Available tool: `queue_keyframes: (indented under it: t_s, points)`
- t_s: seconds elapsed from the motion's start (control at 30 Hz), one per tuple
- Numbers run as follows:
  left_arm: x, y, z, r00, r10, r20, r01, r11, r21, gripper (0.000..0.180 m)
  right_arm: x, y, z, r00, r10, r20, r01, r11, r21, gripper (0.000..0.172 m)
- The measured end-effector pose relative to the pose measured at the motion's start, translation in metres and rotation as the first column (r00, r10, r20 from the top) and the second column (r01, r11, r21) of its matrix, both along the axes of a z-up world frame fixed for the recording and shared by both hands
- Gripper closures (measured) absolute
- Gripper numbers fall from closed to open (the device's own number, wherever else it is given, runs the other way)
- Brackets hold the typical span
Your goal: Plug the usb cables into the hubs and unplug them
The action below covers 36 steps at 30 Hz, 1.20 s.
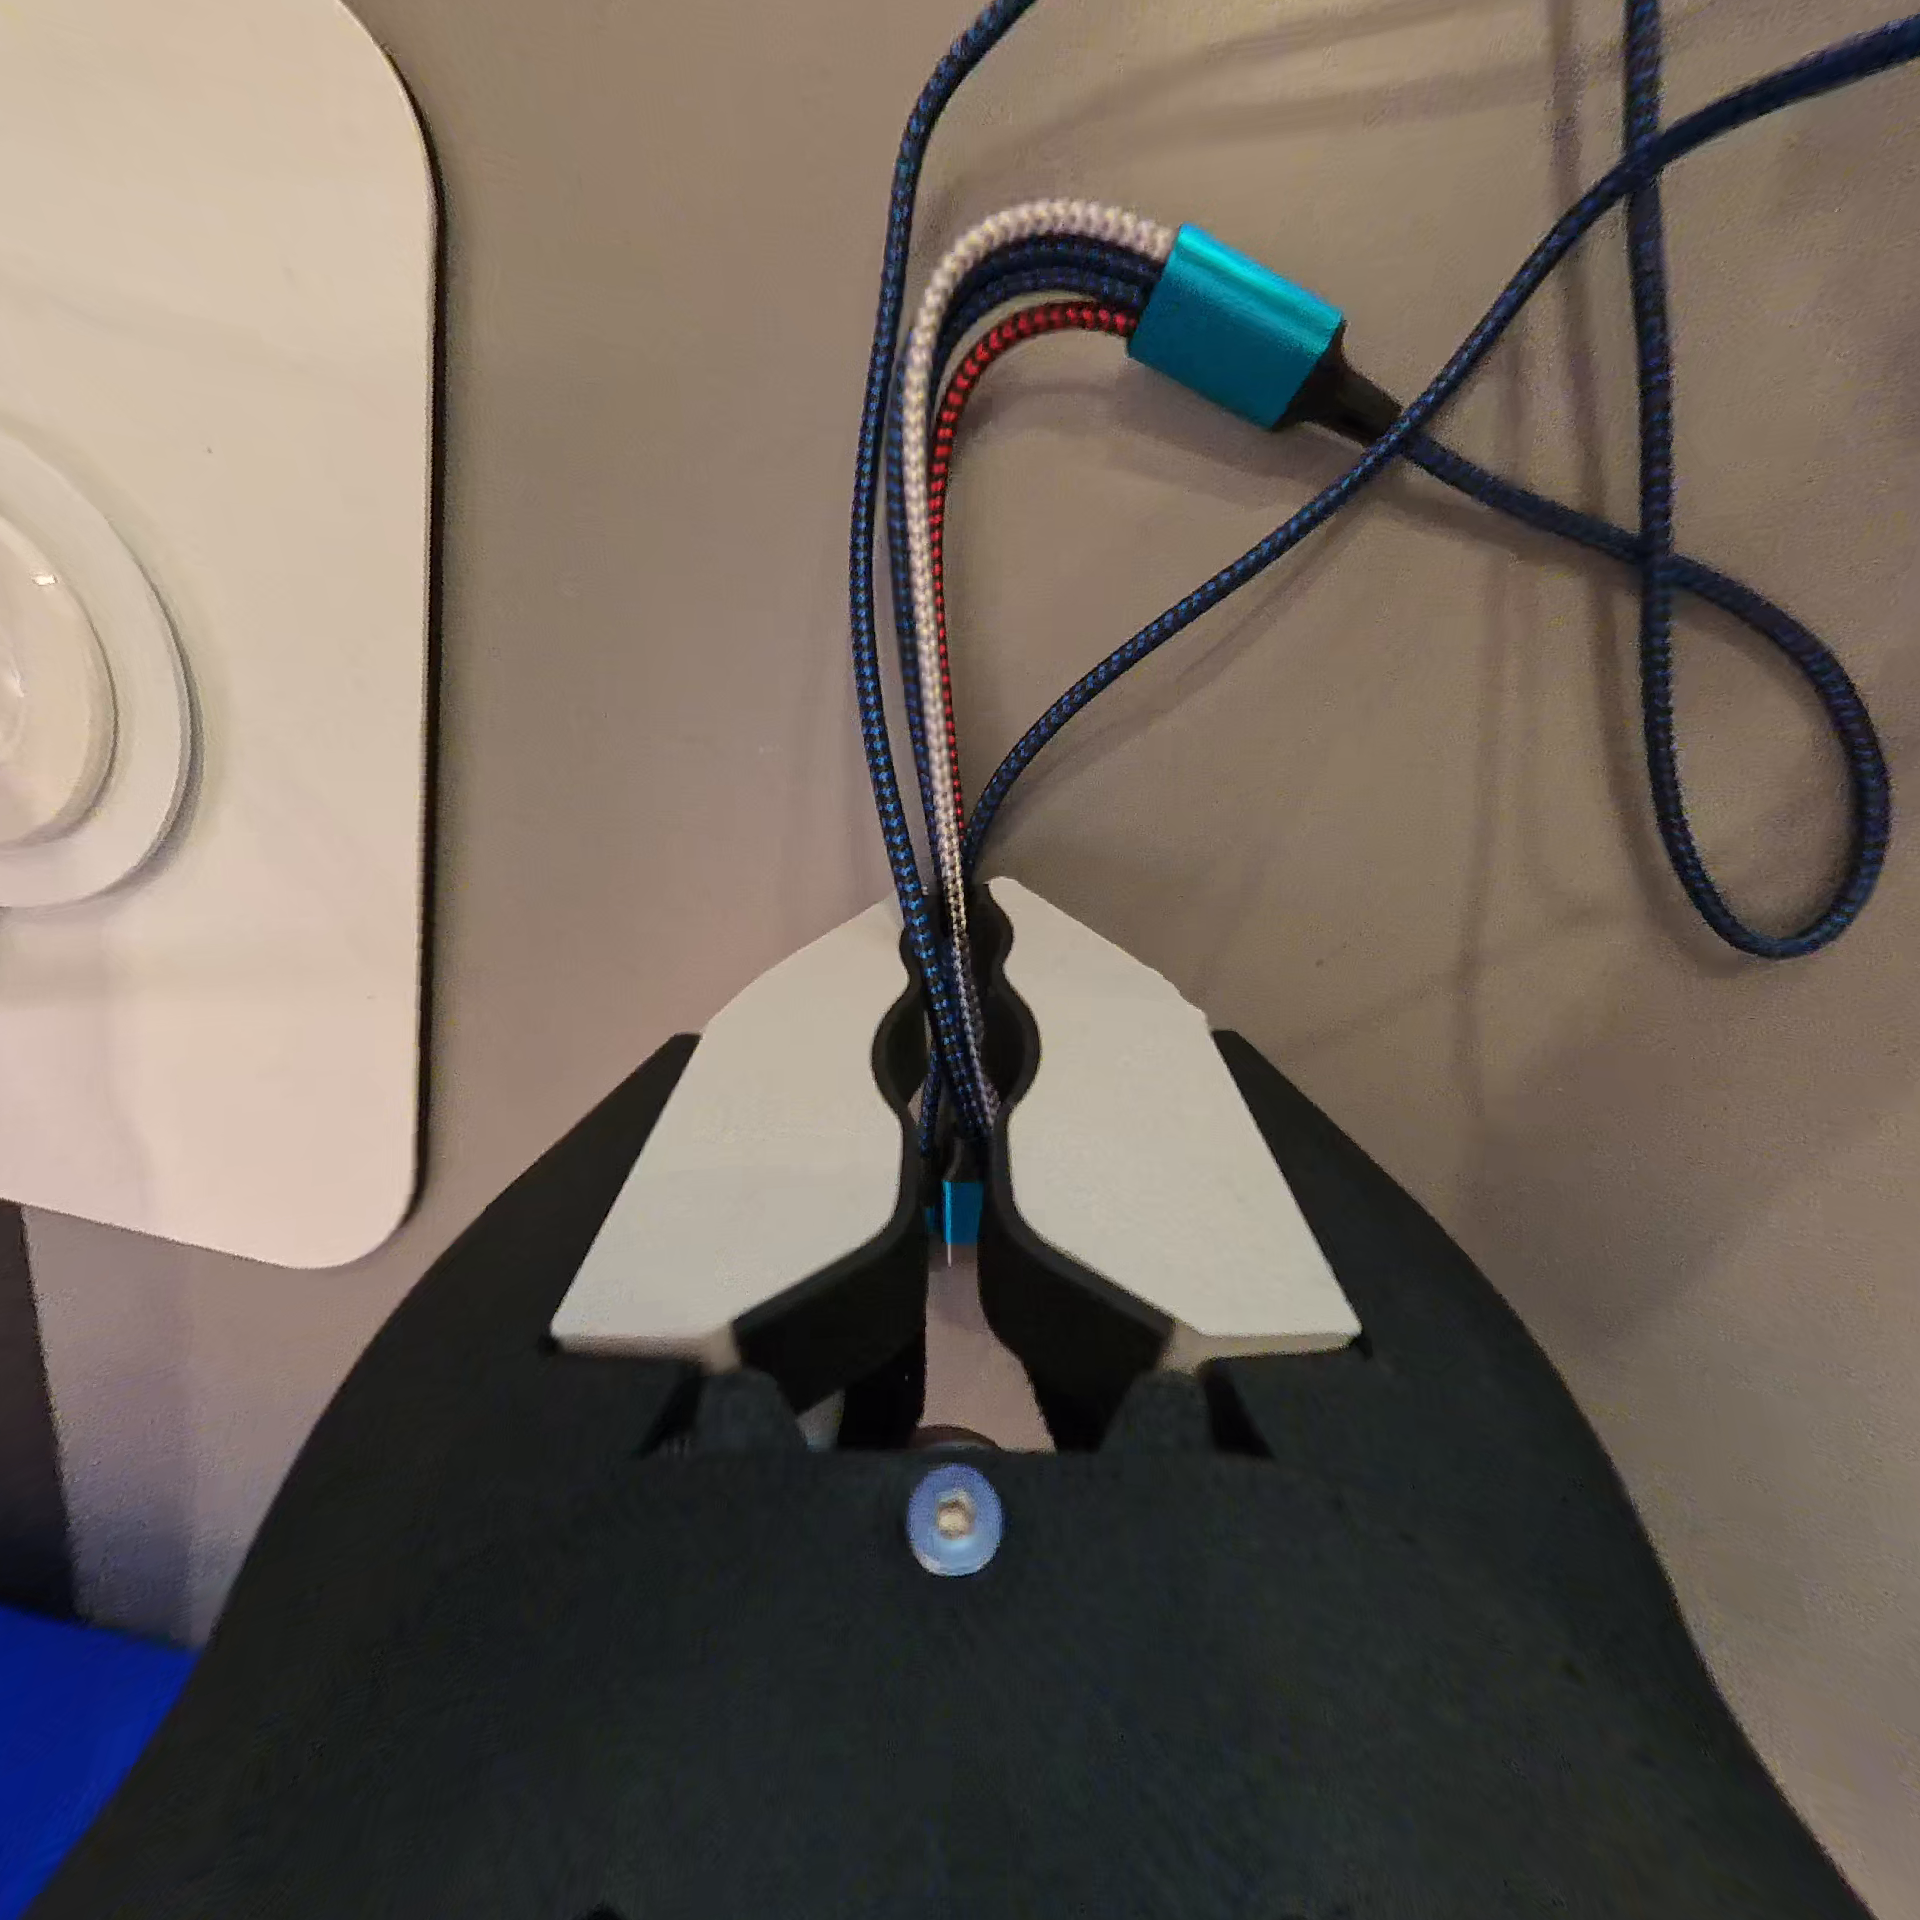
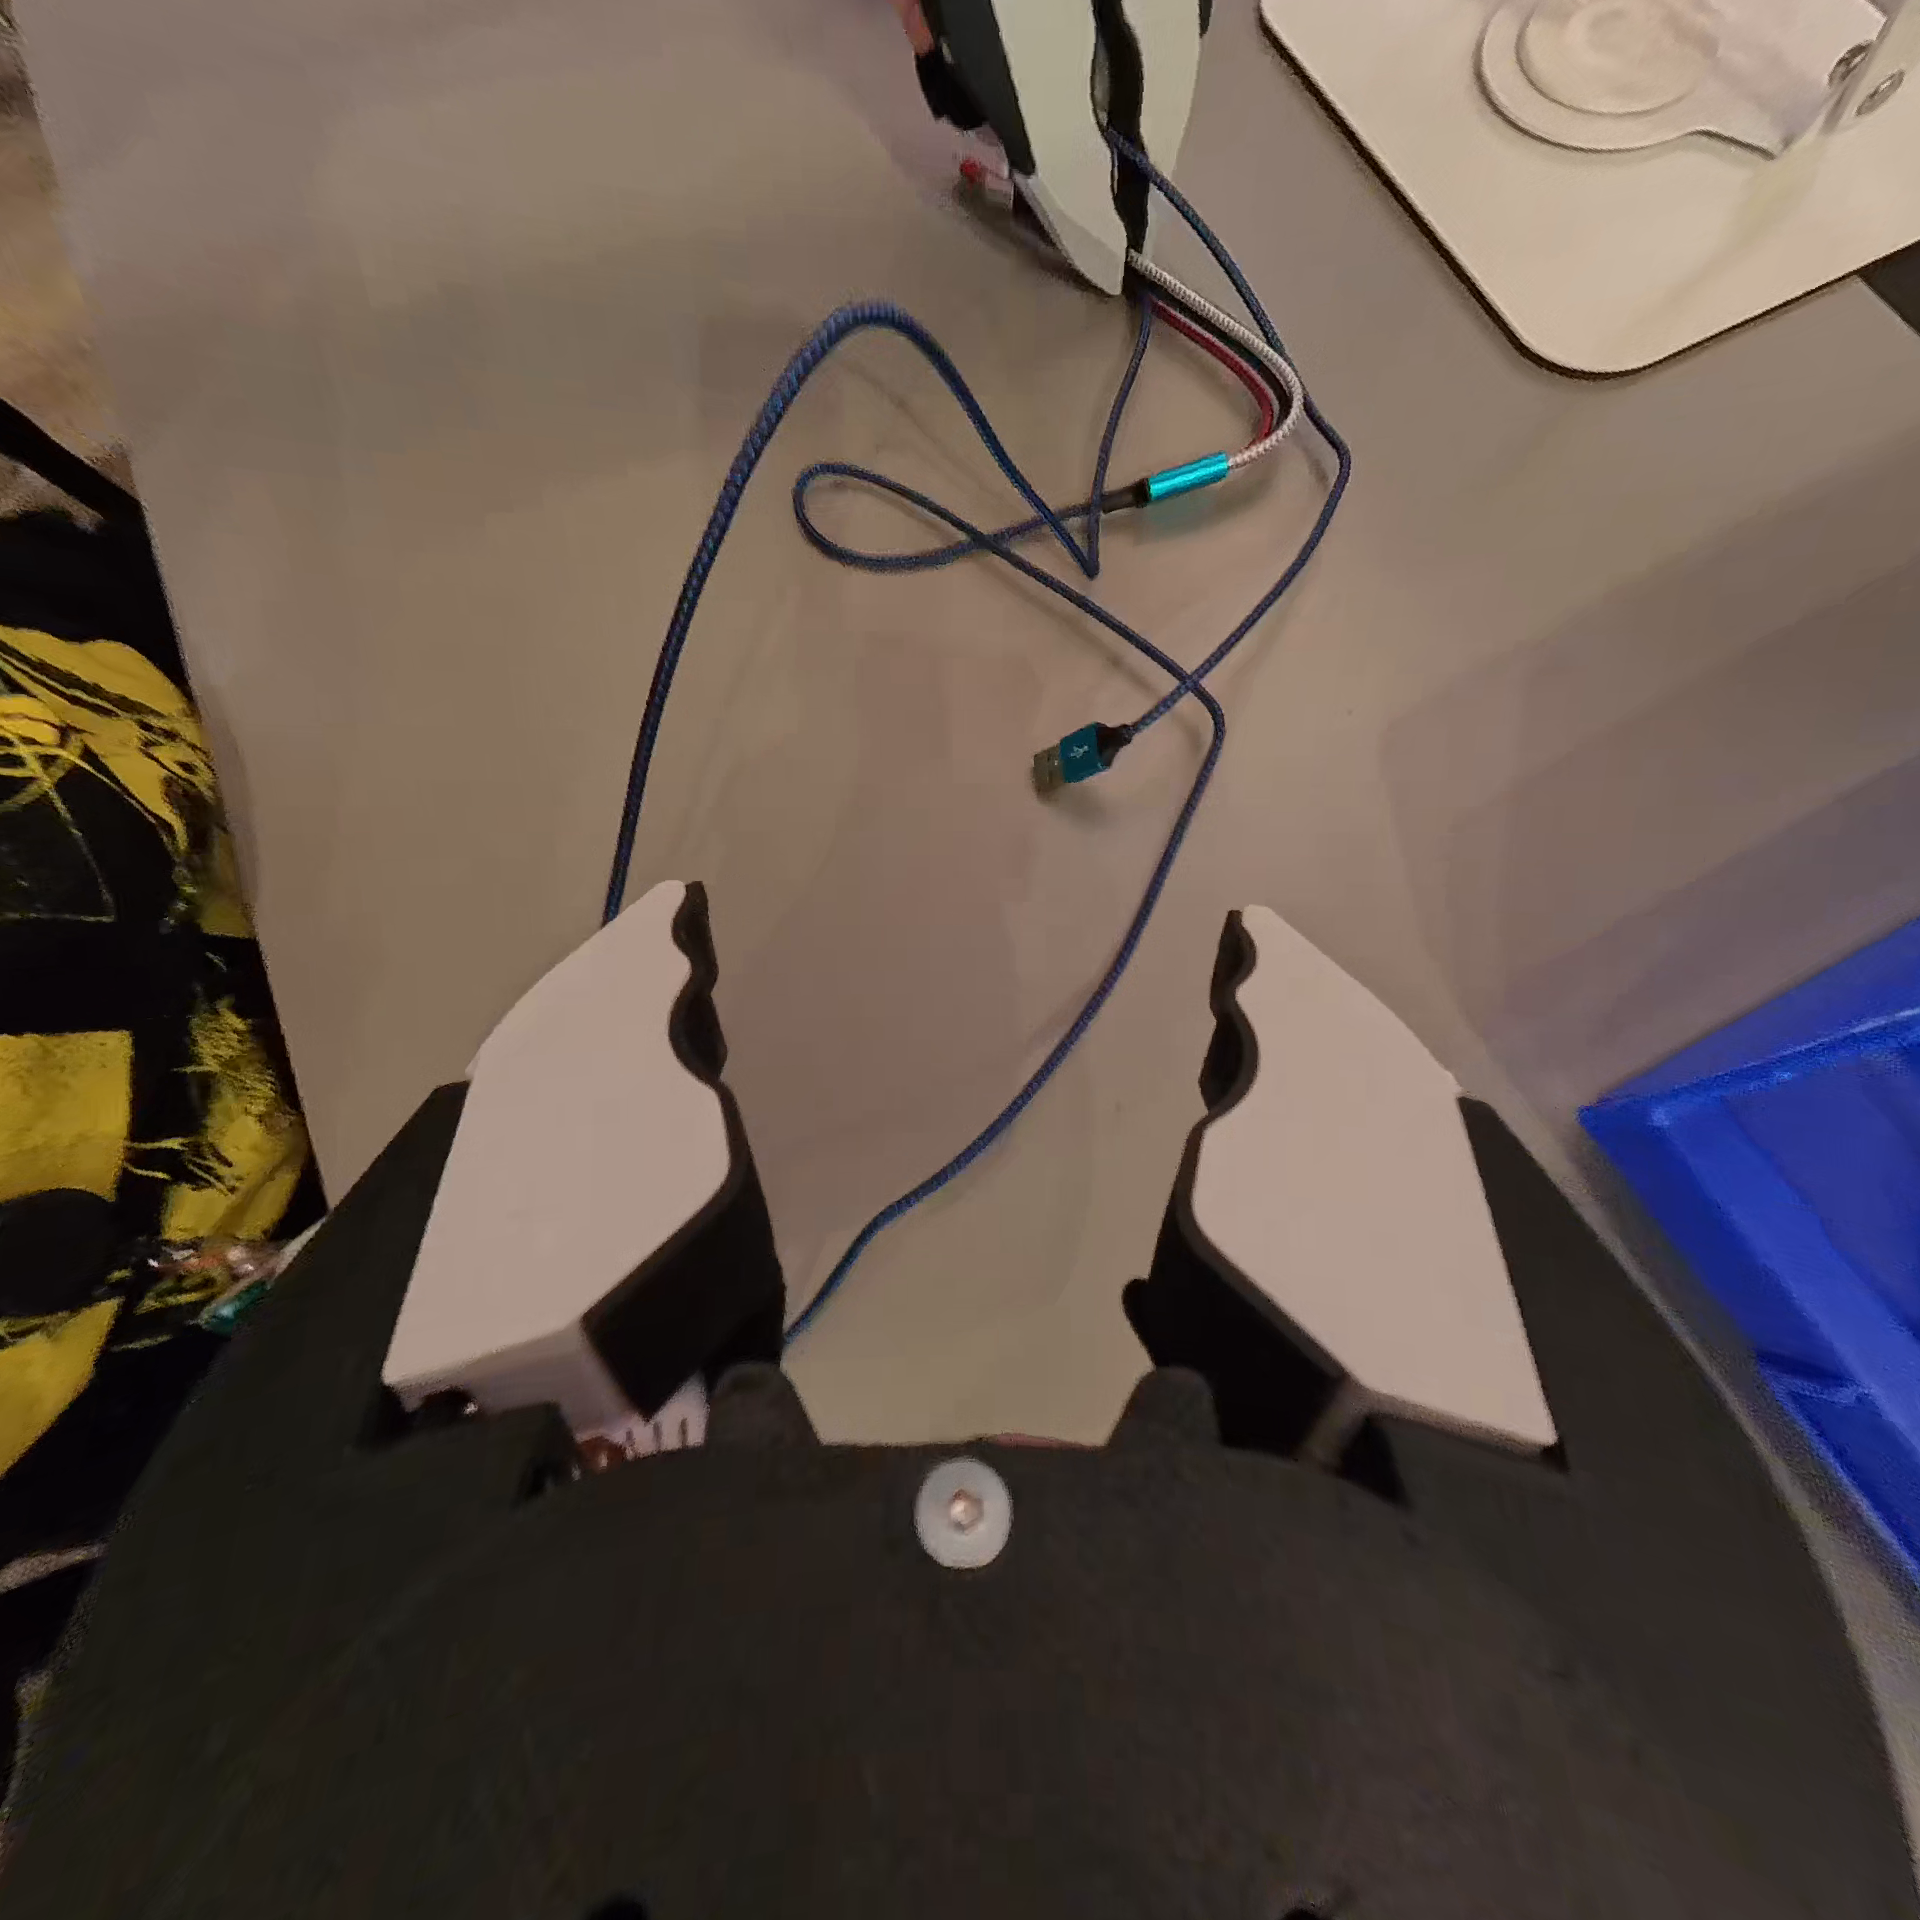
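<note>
My left gripper (image 1: 951,894) is shut on a bundle of braided cable ends (image 1: 935,644), blue, white and red. They run from a teal splitter sleeve (image 1: 1236,327) into the jaws. A small teal connector (image 1: 956,1210) sits deep between the fingers. The right wrist view shows this gripper (image 2: 1127,265) far off, holding the same bundle above the splitter (image 2: 1184,480). My right gripper (image 2: 961,899) is open and empty over the grey table (image 2: 468,520). The blue cable (image 2: 1091,1018) lies on the table between its fingers, untouched. The cable's teal USB plug (image 2: 1075,758) lies loose ahead of it.
A white board (image 1: 260,416) with a clear suction dome (image 1: 62,686) lies left of the cables; it also shows in the right wrist view (image 2: 1558,208). A blue bin (image 2: 1787,1195) stands at the right. Yellow-and-black cloth (image 2: 94,935) lies past the table's left edge. Across from one pair of fingers to the other is roughly 30 centimetres.
</note>
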<state>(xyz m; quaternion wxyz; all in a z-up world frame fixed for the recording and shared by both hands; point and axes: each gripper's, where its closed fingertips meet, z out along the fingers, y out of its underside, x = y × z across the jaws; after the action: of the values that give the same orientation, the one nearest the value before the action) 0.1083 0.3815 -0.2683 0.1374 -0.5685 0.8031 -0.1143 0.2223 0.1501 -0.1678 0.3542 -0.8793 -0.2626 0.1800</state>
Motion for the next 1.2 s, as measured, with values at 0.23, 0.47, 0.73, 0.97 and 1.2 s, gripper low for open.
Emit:
queue_keyframes:
  t_s: [0.23,0.47,0.73,0.97,1.2]
  points:
    - [0.005,-0.021,0.033,0.966,0.105,0.235,-0.082,0.991,-0.107,0.177,-0.01,0.009,-0.018,0.967,-0.075,-0.245,0.058,0.996,-0.075,0.049]
    - [0.0,-0.031,0.041,0.946,0.14,0.292,-0.097,0.983,-0.157,0.178,-0.027,-0.006,-0.01,0.936,-0.123,-0.331,0.105,0.992,-0.071,0.026]
    - [-0.001,-0.044,0.046,0.933,0.148,0.328,-0.094,0.98,-0.177,0.177,-0.002,0.041,-0.092,0.962,-0.273,-0.015,0.267,0.951,-0.158,0.05]
    - [0.0,-0.057,0.05,0.915,0.155,0.374,-0.072,0.971,-0.226,0.177,-0.007,0.078,-0.099,0.98,-0.198,0.007,0.197,0.976,-0.097,0.141]
    - [-0.002,-0.067,0.059,0.877,0.217,0.43,-0.076,0.944,-0.321,0.177,-0.029,0.096,-0.079,0.969,-0.176,-0.175,0.167,0.984,-0.064,0.169]
